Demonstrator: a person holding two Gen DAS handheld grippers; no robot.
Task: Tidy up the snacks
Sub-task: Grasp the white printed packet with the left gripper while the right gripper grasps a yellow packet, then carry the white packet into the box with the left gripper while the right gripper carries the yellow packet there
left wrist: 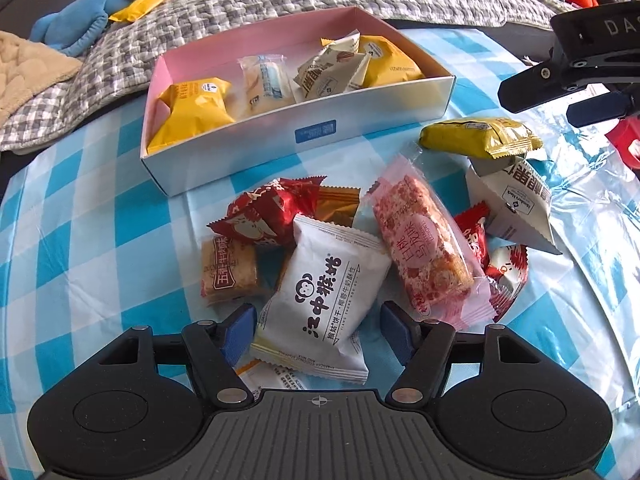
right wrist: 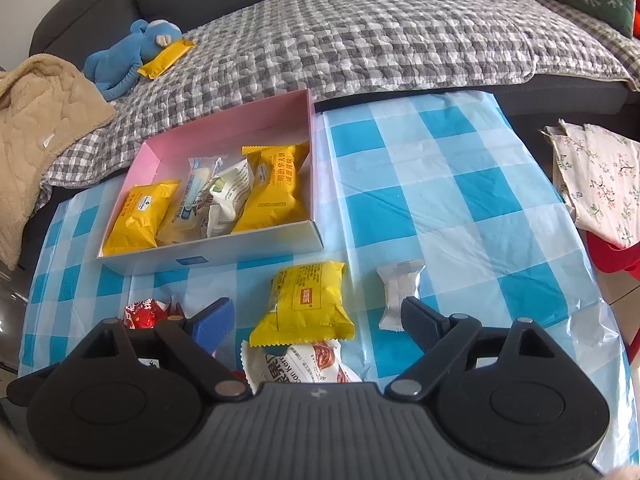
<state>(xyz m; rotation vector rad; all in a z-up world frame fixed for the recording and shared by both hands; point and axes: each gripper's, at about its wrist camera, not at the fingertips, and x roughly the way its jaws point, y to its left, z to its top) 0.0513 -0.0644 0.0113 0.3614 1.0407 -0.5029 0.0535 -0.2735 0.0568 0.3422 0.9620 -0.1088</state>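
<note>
A white box with a pink inside (left wrist: 352, 120) (right wrist: 248, 246) stands on the blue-checked tablecloth and holds several yellow and pale snack packets. In front of it lies a heap of loose snacks. My left gripper (left wrist: 318, 330) is open around a white packet with a monkey logo (left wrist: 324, 280); a gap shows at the right pad. A pink bar (left wrist: 424, 248) and a red packet (left wrist: 264, 212) lie beside it. My right gripper (right wrist: 316, 320) (left wrist: 538, 106) stands wide open over a yellow packet (right wrist: 306, 300) (left wrist: 476, 136), not touching it.
A small silver-white sweet (right wrist: 400, 294) lies by the right finger. A sofa with a grey checked blanket (right wrist: 380, 40) runs behind the table, bearing a blue plush toy (right wrist: 136, 52) and a yellow packet. A floral cloth (right wrist: 600, 176) hangs off the right.
</note>
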